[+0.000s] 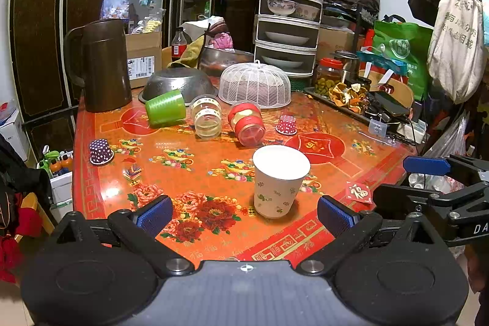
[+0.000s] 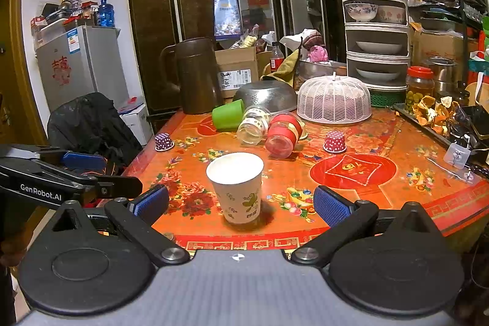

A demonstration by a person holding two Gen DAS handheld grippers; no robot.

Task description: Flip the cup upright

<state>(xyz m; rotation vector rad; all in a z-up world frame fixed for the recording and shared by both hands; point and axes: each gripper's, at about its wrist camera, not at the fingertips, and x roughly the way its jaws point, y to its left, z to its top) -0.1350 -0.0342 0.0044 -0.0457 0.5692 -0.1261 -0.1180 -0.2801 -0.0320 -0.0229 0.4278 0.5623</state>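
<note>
On left gripper point(image 2: 82, 161): "GenRobot.AI"

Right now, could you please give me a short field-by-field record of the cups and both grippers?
paper cup: upright, mouth up, near table edge
green cup: on its side, beside steel colander
glass jar: on its side
red-wrapped jar: on its side
left gripper: open, empty
right gripper: open, empty

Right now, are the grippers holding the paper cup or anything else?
Nothing is held. Both the left gripper and the right gripper are open, and the paper cup stands upright on the table, untouched.
</note>
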